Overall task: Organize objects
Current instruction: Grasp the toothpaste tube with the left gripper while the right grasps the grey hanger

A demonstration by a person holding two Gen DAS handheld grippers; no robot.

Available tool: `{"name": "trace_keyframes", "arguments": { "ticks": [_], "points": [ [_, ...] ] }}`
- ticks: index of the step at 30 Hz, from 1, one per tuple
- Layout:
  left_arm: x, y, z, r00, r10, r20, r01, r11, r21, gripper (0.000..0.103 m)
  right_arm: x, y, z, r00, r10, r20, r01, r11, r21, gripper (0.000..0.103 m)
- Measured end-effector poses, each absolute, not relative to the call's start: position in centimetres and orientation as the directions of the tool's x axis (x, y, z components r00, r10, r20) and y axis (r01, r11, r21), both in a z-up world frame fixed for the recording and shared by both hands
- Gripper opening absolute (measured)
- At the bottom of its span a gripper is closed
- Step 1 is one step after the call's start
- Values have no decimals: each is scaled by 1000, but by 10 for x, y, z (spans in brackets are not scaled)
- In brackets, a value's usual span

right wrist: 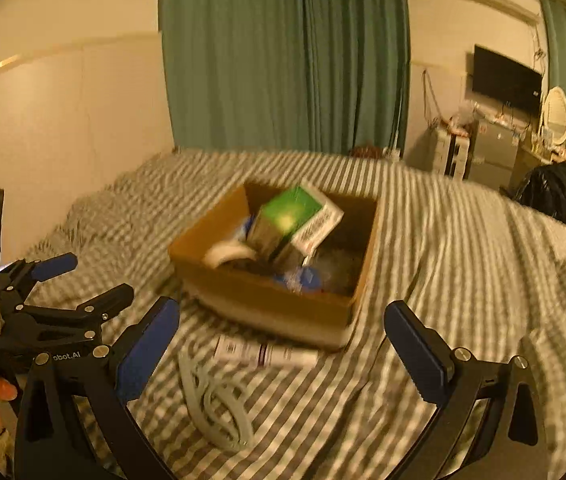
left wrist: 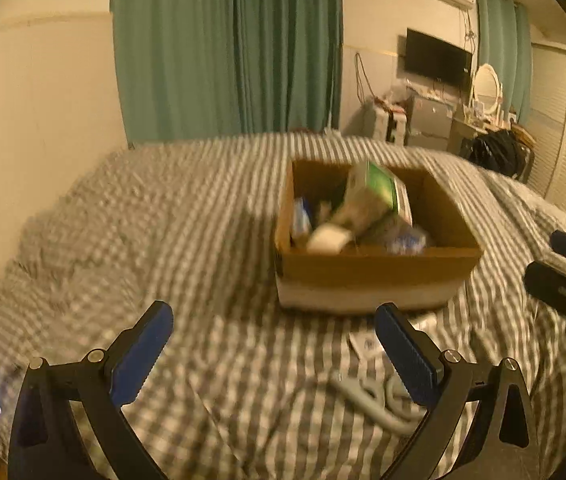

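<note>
left wrist: left gripper [left wrist: 274,342] is hovering with jaws wide apart, empty, over the checked bed [left wrist: 187,208]; cardboard box [left wrist: 367,268] is sitting ahead, already part-filled | right wrist: right gripper [right wrist: 282,342] is gaping, empty; grey cable [right wrist: 215,404] and white tube [right wrist: 263,352] are lying outside, just before the box, seemingly still to pack

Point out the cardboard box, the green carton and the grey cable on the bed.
cardboard box [right wrist: 267,300]: right wrist view, on its near outer wall.
green carton [right wrist: 291,210]: right wrist view, on its green top face.
grey cable [right wrist: 219,412]: right wrist view, on the coiled loops.
</note>
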State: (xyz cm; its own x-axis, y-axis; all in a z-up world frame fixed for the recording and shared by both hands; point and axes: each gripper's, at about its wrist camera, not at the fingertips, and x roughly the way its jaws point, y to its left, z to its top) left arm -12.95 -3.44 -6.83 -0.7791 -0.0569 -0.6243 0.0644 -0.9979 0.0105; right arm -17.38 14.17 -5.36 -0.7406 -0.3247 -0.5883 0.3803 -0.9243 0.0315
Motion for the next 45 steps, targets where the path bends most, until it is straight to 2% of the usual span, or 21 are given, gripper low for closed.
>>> {"name": "trace_keyframes", "arguments": {
  "ticks": [5,9,14,16,18,20,22,29,37,45],
  "points": [
    [-128,-33,-109,-729,-51,-683,64,-998,7,103,-175,123,-106,-652,-335,-680,419,-907,44,103],
    [-124,-35,-138,-689,-94,-719,79,-995,54,103,-171,103,-136,-588,-332,-737,457,-889,35,102],
    [-119,-51,-146,-676,-133,-725,144,-988,47,103,-174,83,-167,-524,-316,-791,498,-867,16,95],
    [-120,-55,-145,-678,-121,-725,151,-988,24,103,-176,80,-175,-501,-308,-809,505,-863,16,84],
    [-119,-58,-145,-681,-116,-724,156,-988,12,103,-174,79,-178,-504,-301,-810,506,-862,5,79],
    [-121,-59,-145,-678,-116,-726,156,-988,12,103,-171,82,-175,-506,-311,-805,513,-858,9,62],
    [-121,-57,-144,-675,-119,-728,153,-988,19,103,-168,85,-170,-508,-311,-803,517,-856,4,59],
    [-127,-41,-143,-666,-122,-736,119,-991,57,103,-154,128,-134,-573,-321,-754,459,-888,29,58],
    [-162,10,-143,-674,24,-738,-8,-1000,-25,103,-169,192,-115,-628,-226,-745,316,-948,21,58],
    [-211,63,-164,-665,55,-745,-169,-983,79,103,-181,214,-116,-614,-231,-755,265,-961,78,58]
  ]
}}
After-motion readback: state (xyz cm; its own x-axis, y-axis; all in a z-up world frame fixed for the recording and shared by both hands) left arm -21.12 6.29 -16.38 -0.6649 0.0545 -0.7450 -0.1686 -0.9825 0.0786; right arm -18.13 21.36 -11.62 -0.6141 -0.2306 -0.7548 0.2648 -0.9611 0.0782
